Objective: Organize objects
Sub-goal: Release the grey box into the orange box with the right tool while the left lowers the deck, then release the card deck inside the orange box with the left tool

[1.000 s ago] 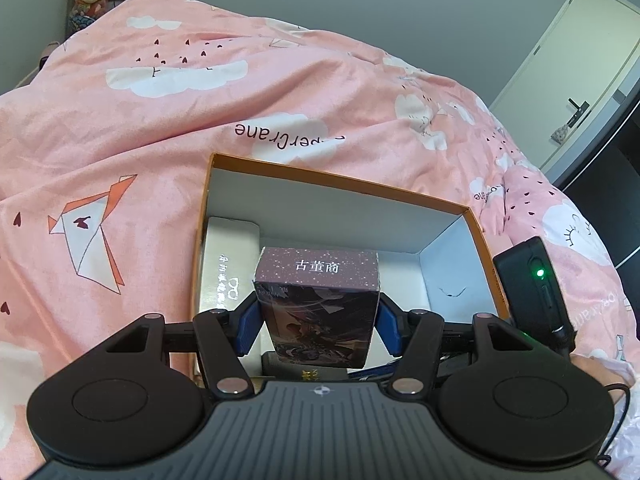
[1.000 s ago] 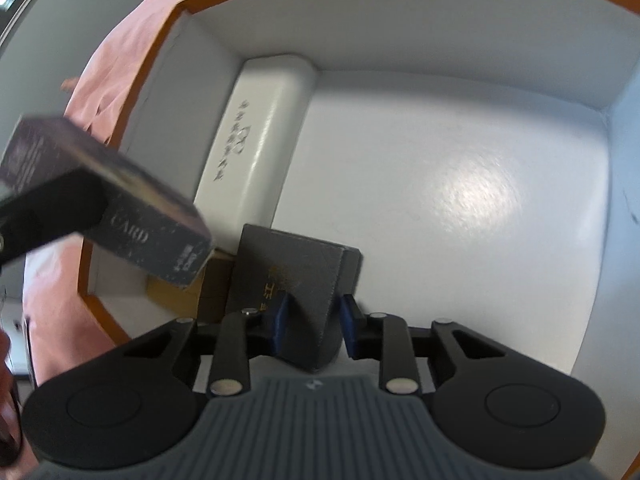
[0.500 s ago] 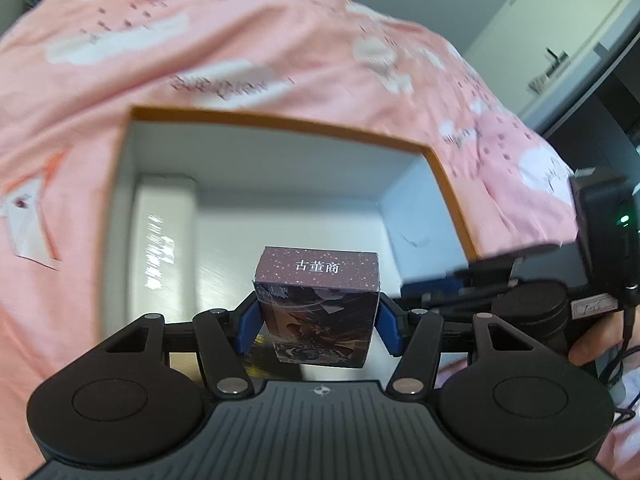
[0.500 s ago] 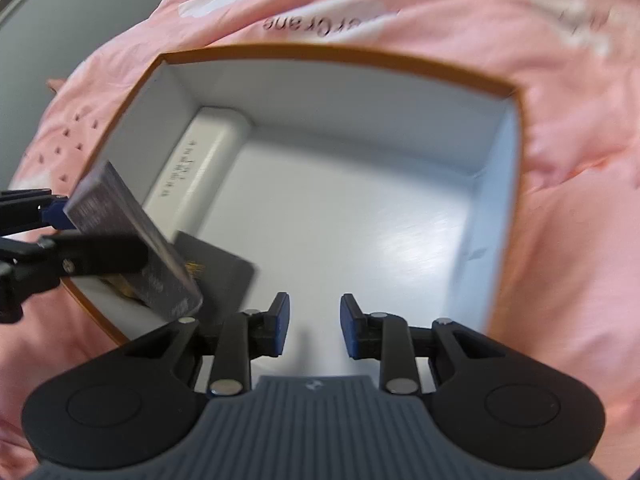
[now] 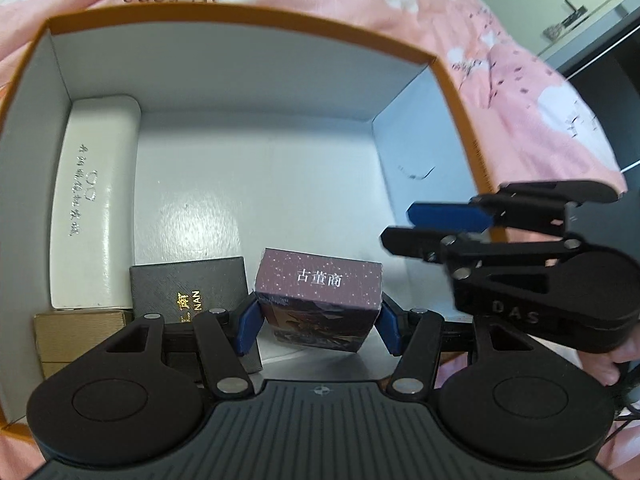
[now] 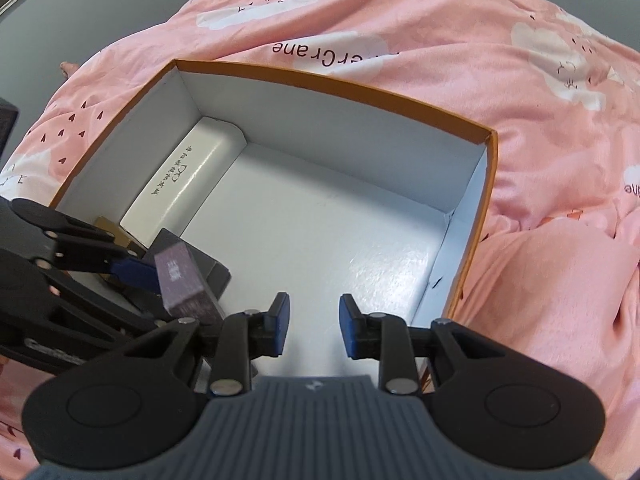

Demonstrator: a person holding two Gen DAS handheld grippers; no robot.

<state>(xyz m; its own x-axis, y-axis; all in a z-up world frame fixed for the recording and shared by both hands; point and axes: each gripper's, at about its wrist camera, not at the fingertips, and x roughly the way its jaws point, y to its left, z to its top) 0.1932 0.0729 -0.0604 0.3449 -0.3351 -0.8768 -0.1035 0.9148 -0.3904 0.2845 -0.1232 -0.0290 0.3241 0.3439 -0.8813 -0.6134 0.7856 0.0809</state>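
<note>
My left gripper [image 5: 318,320] is shut on a purple card box [image 5: 318,284] with white characters on its top. It holds the box low inside an orange carton [image 5: 240,12] with white walls, just right of a black box [image 5: 188,280] that lies on the carton floor. A long white case [image 5: 92,200] lies along the carton's left wall, and a small tan box [image 5: 80,328] sits in the near left corner. My right gripper [image 6: 314,320] hovers open above the carton floor with nothing between its blue pads. In the right wrist view the purple card box [image 6: 180,280] is at the left.
The carton [image 6: 340,80] rests on a bed under a pink duvet [image 6: 520,120] printed with clouds. Most of the carton floor [image 6: 320,240] to the right is bare. A door [image 5: 568,12] stands beyond the bed, and a hand [image 5: 616,364] grips the right tool.
My right gripper let go of the black box and rose out of the carton. My left gripper came down into the carton with the purple card box, beside the black box.
</note>
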